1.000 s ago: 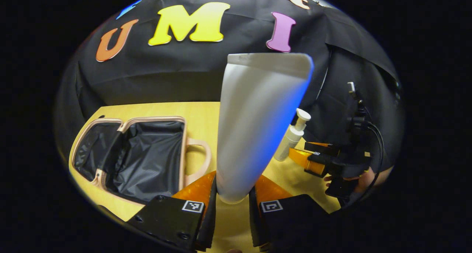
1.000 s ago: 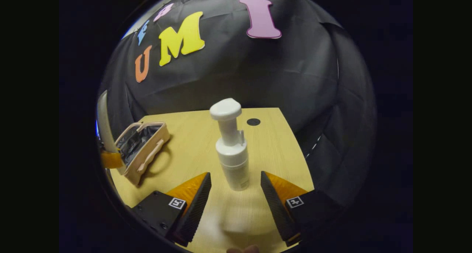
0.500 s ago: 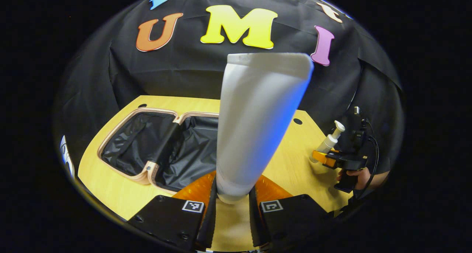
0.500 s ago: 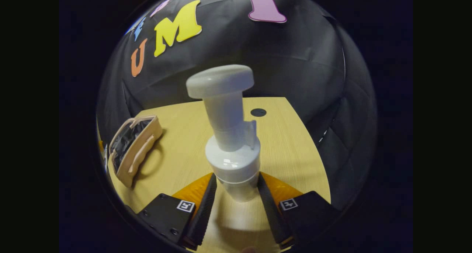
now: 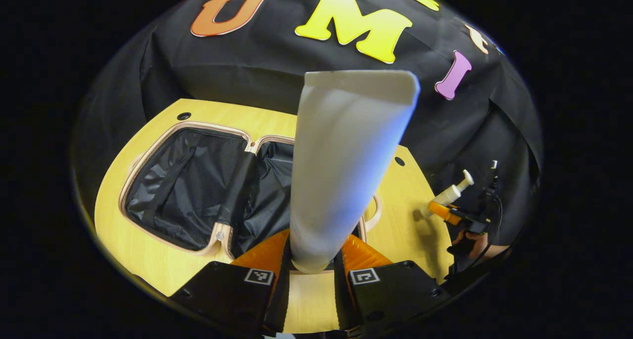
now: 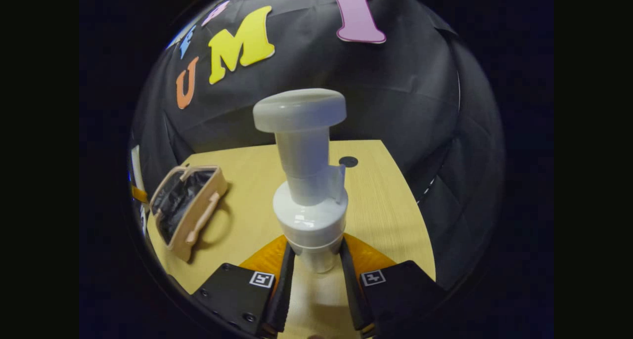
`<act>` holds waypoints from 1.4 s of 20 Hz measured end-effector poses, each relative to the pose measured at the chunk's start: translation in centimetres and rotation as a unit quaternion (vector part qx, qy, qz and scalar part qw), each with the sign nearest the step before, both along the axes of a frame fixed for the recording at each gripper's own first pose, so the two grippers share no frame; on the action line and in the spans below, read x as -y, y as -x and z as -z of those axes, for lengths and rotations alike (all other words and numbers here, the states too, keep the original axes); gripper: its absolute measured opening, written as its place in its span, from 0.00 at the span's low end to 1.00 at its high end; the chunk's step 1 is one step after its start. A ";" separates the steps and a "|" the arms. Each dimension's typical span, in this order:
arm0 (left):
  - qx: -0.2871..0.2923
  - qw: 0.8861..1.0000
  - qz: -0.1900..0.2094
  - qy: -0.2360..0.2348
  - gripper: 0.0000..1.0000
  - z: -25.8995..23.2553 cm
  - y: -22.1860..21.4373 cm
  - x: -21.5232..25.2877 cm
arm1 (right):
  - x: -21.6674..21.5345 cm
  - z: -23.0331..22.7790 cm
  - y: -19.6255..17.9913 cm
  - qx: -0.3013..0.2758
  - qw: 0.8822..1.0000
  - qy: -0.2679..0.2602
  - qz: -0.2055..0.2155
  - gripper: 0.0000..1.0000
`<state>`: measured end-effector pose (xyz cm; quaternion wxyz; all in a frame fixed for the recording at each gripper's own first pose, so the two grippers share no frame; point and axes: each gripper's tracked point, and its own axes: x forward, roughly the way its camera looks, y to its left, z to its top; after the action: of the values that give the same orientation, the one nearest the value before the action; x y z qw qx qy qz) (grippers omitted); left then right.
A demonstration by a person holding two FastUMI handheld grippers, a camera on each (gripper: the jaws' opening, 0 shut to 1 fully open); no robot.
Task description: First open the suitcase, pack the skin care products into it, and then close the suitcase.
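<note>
The left claw is clamped low on a soft, likely light tube above the open suitcase, while the right claw pinches the rigid pump bottle at its base.

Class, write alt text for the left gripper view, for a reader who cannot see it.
The left gripper grips the bottom of a tall white tube above an open suitcase with a dark lining, lying on a wooden table. At the far right, a hand holds the right gripper, clamped on a white pump bottle.
</note>
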<state>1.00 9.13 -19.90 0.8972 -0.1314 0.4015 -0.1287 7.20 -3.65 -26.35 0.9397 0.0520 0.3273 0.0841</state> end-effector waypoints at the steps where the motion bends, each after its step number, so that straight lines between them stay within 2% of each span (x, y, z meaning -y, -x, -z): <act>1: -0.025 0.999 0.025 -0.005 0.42 0.7 -0.4 -0.5 | -0.4 -1.3 1.0 -0.002 1.000 -0.012 -0.002 0.46; 4: -0.082 0.993 0.084 -0.029 0.42 3.3 -2.3 -1.7 | -1.5 -5.2 3.9 -0.003 0.999 -0.049 -0.005 0.45; 7: -0.148 0.982 0.117 -0.005 0.41 5.6 -3.4 -1.0 | -2.5 -8.8 6.6 0.003 0.997 -0.072 -0.008 0.46; 9: -0.190 0.974 0.121 0.007 0.41 7.3 -4.0 -1.0 | -2.9 -11.0 8.0 0.011 0.997 -0.083 -0.005 0.46; 13: -0.274 0.953 0.126 0.001 0.41 10.4 -4.2 -1.7 | -3.8 -14.0 10.1 0.038 0.997 -0.062 -0.010 0.46; 15: -0.318 0.939 0.129 -0.001 0.41 11.1 -3.6 -1.7 | -4.5 -14.9 11.2 0.039 0.997 -0.064 -0.015 0.46; 19: -0.377 0.919 0.119 -0.013 0.41 12.7 -2.6 -1.3 | -6.1 -15.5 12.0 0.039 0.997 -0.065 -0.028 0.46; 21: -0.385 0.915 0.120 -0.030 0.43 12.8 -2.5 -1.5 | -6.6 -15.9 11.9 0.043 0.996 -0.065 -0.032 0.46; 23: -0.385 0.916 0.113 -0.035 0.45 12.9 -2.7 -1.5 | -6.9 -16.1 11.9 0.044 0.996 -0.065 -0.035 0.46; 24: -0.384 0.916 0.109 -0.034 0.39 12.7 -2.7 -1.4 | -7.1 -16.1 11.9 0.044 0.996 -0.063 -0.038 0.46; 26: -0.380 0.919 0.100 -0.033 0.56 12.5 -2.5 -1.4 | -7.5 -16.2 12.0 0.042 0.996 -0.060 -0.045 0.46; 27: -0.377 0.921 0.098 -0.028 0.52 12.0 -2.4 -1.3 | -7.9 -16.2 11.9 0.040 0.996 -0.060 -0.051 0.46; 28: -0.368 0.925 0.095 -0.021 0.55 11.3 -2.3 -1.2 | -8.4 -16.0 11.7 0.037 0.996 -0.063 -0.056 0.46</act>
<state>3.35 10.31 -31.16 0.6721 -0.1119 0.7170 -0.1474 -4.54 4.75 -10.31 0.9399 0.0890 0.2887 0.1591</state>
